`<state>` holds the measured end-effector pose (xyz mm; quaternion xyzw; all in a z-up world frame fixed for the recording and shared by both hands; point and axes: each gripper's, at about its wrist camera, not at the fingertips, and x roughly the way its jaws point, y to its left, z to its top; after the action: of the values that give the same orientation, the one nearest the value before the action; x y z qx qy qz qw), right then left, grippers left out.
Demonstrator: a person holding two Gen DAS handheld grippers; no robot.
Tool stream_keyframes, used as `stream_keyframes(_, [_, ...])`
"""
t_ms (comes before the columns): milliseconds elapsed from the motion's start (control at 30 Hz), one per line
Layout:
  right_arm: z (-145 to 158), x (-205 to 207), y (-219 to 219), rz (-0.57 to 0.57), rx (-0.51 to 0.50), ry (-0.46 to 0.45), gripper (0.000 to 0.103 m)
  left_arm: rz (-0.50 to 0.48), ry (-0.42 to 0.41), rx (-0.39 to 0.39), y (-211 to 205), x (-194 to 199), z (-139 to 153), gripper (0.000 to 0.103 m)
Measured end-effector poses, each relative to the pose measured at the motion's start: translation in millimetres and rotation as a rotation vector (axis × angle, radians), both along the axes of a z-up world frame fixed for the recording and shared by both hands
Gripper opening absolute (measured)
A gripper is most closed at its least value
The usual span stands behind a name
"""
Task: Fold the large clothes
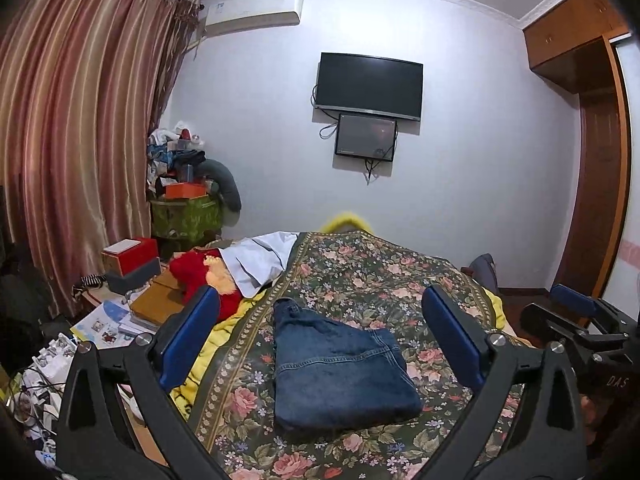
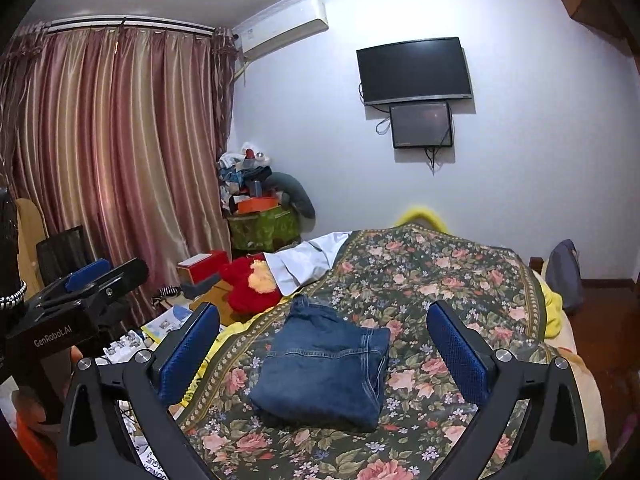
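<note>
Both views come from fisheye cameras riding just behind the fingers of a hand-held gripper, looking forward and slightly downward along the bed [image 1: 360, 276] toward the far wall.

The left wrist view sits left of its partner: the right hand-held gripper [image 1: 576, 312] shows at its right edge. The right wrist view looks from the right, with the left hand-held gripper [image 2: 96, 276] at its left edge.

Each camera is close above the near end of the bed, with the folded jeans [image 1: 340, 368] lying just ahead between its own fingers.

Both views share the jeans, the floral bedspread [image 2: 440, 280], the wall-mounted television [image 2: 414, 70], the air conditioner [image 1: 252, 12] and the striped curtains [image 2: 120, 152].
</note>
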<state>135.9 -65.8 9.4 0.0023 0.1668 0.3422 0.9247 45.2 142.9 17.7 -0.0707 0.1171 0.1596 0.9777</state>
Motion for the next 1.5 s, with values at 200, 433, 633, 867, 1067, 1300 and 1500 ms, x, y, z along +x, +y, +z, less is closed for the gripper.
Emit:
stream_keyframes(200, [-1,1,-2,0.005,0.008,0.020,0.103,-0.005,0.005,0.007,-1,3,-3,0.102])
stream_keyframes(433, [0,3,-6,-0.002,0.017,0.025,0.103,-0.016,0.006,0.013,0,5,-3,0.102])
stream_keyframes(633, [1,3,-6,-0.004,0.019,0.024,0.103,-0.019,0.005,0.016,-2,4,-3,0.102])
stream_keyframes(867, [4,0,-6,-0.004,0.023,0.009,0.103,-0.031,-0.002,0.028,-5,4,0,0.102])
stream_keyframes(1067, [5,-2,-6,-0.007,0.028,0.003,0.103,-0.040,-0.009,0.037,-8,4,1,0.103])
stream_keyframes(1300, [7,-4,-6,-0.012,0.034,-0.005,0.103,-0.049,-0.012,0.044,-12,4,3,0.103])
stream_keyframes(1500, [7,-4,-6,-0.013,0.034,-0.006,0.103,-0.056,-0.013,0.048,-14,3,2,0.103])
